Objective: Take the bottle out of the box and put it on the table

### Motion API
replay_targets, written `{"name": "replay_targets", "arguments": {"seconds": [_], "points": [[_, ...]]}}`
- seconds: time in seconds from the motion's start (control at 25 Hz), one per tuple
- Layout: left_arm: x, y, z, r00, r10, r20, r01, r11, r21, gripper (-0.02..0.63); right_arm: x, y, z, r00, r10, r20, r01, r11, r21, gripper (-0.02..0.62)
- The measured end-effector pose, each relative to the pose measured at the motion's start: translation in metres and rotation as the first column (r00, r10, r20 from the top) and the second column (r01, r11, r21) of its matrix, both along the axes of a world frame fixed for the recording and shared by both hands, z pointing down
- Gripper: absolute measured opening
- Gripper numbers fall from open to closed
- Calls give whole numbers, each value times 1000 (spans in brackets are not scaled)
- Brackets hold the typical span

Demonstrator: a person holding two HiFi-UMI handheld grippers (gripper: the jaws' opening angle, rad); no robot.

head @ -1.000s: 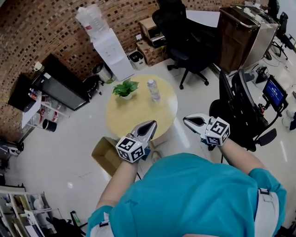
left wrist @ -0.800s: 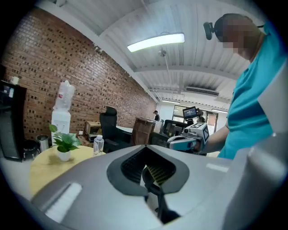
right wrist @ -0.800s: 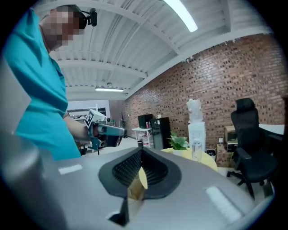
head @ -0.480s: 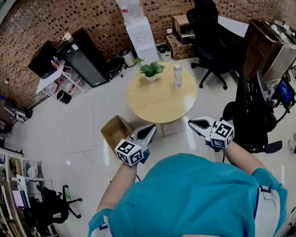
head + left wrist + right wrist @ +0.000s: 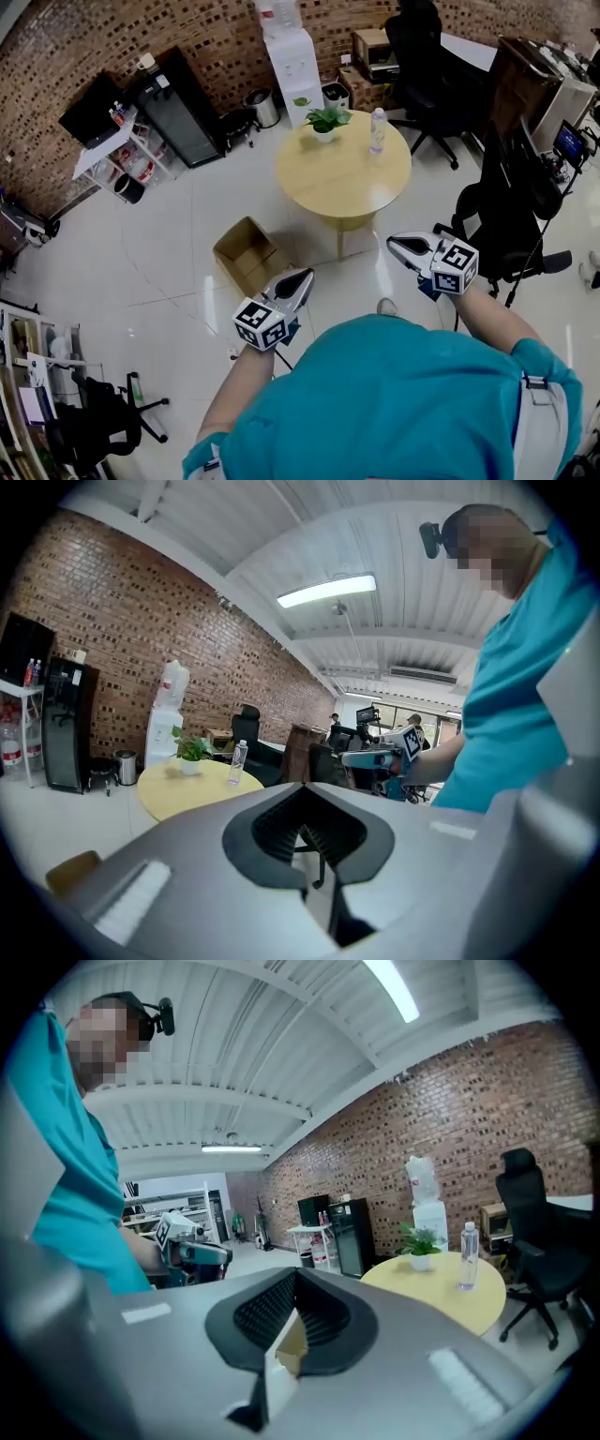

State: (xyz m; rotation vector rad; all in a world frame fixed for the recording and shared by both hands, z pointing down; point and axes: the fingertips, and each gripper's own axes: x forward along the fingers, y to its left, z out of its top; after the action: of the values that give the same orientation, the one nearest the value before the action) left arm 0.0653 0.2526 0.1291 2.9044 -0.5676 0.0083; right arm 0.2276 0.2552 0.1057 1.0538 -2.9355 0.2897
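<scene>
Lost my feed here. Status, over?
Left gripper shut, empty; right gripper shut, empty. Bottle upright on round table, beside plant. Box open on floor. Nothing in the way.

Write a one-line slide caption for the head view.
Bottle upright on the round table beside a potted plant, open cardboard box on the floor, left gripper and right gripper both shut, empty.

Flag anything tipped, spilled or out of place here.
Nothing stands out. The bottle stands upright on the round table beside the potted plant, nothing spilled. The cardboard box sits open on the floor near the table. The left tongs and right tongs are shut and empty.
</scene>
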Motion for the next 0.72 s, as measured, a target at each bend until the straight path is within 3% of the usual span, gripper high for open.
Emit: {"name": "replay_targets", "arguments": {"seconds": [0.12, 0.28, 0.52, 0.72], "points": [[-17, 19, -1, 999, 15, -35, -16, 999, -27, 0, -20, 23, -8, 1000, 17, -11, -17, 1000, 1, 2], [2, 76, -2, 998, 45, -44, -45, 999, -6, 0, -7, 80, -11, 999, 32, -13, -32, 999, 29, 2], [65, 141, -1, 999, 31, -30, -30, 999, 25, 0, 50, 154, -9, 1000, 8, -21, -6, 996, 94, 2], [159, 191, 10, 998, 1, -67, -3, 1000, -28, 0, 113, 210, 0, 998, -56, -27, 58, 993, 100, 2]]}}
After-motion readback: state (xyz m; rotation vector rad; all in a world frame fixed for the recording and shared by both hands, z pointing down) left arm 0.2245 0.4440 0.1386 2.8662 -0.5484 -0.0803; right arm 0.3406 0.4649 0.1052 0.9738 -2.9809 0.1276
